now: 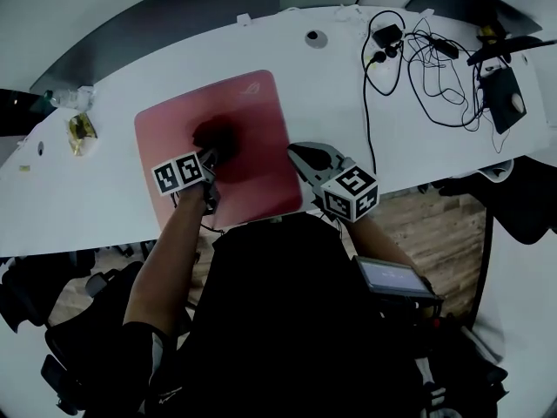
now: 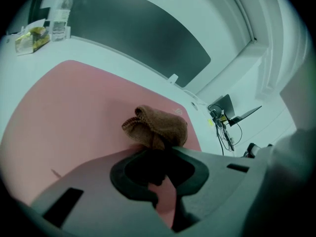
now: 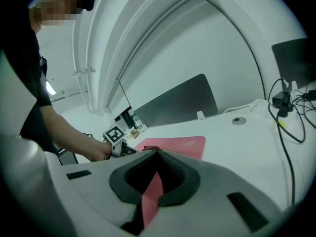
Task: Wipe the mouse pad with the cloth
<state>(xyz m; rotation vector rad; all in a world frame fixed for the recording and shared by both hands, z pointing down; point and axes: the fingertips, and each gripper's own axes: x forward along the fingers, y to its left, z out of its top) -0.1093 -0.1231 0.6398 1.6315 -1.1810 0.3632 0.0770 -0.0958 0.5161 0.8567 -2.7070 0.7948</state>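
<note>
As checked from the head view, found a pink mouse pad (image 1: 261,111) lying flat on the white bench (image 1: 331,85), with a logo near its far right corner. Found the brown cloth (image 2: 158,127) bunched into a wad near the middle of the pad, resting on its surface.

Confirmed the left gripper (image 2: 160,149) clamped on that wad. Fingers pressed together at the tips and pinching its near end, with the bulk of the fabric sticking out beyond them.

Found the right gripper (image 3: 157,153) with fingers tip to tip and nothing caught between them. Saw only a strip of pink pad through the gap behind the tips. Placed it, from the head view, just beside the pad's right edge and apart from the cloth.

Recorded two containers at the far left end of the bench, well apart from the pad and just beside each other:
- Clear plastic bottle (image 2: 60,14), upright. Could not read the fill level.
- Clear packet (image 2: 30,37) holding yellow contents. Could not identify the contents.

Logged a tangle of black cables (image 1: 426,59) at the right end of the bench and a round grommet (image 1: 316,37) near the far edge.
</note>
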